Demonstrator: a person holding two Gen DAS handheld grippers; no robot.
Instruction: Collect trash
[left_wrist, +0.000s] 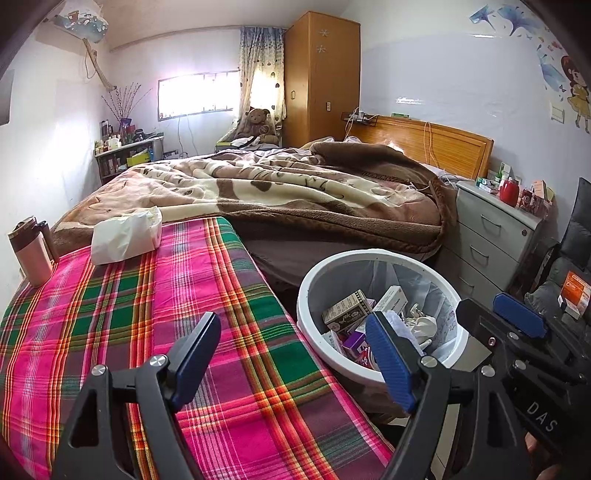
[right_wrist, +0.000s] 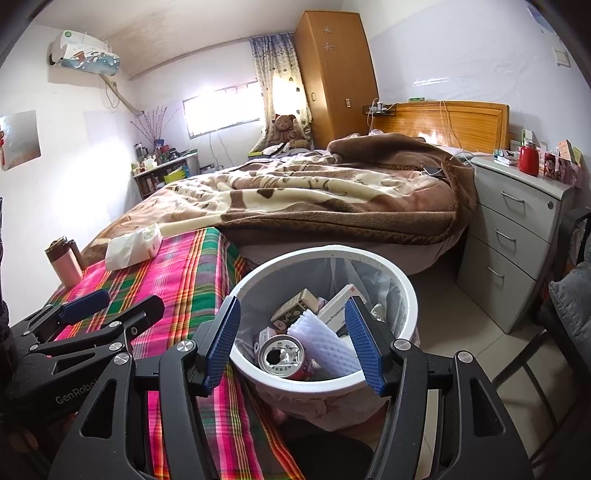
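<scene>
A white round trash bin (right_wrist: 391, 280) lined with a clear bag stands beside a table under a pink and green plaid cloth (left_wrist: 155, 317). It holds a crushed drink can (right_wrist: 282, 356), white foam netting (right_wrist: 325, 339) and small boxes (right_wrist: 295, 306). My right gripper (right_wrist: 291, 343) is open and empty over the bin's near rim. My left gripper (left_wrist: 295, 362) is open and empty above the cloth's right edge, next to the bin (left_wrist: 314, 280). A crumpled white plastic bag (left_wrist: 125, 236) lies at the far end of the cloth, also in the right wrist view (right_wrist: 133, 247).
A pink tumbler (left_wrist: 29, 254) stands at the cloth's far left corner. Behind is a bed with a brown blanket (left_wrist: 295, 188). A grey drawer cabinet (right_wrist: 517, 229) with a red cup (right_wrist: 528, 158) stands right of the bed. A chair (right_wrist: 569, 295) stands at far right.
</scene>
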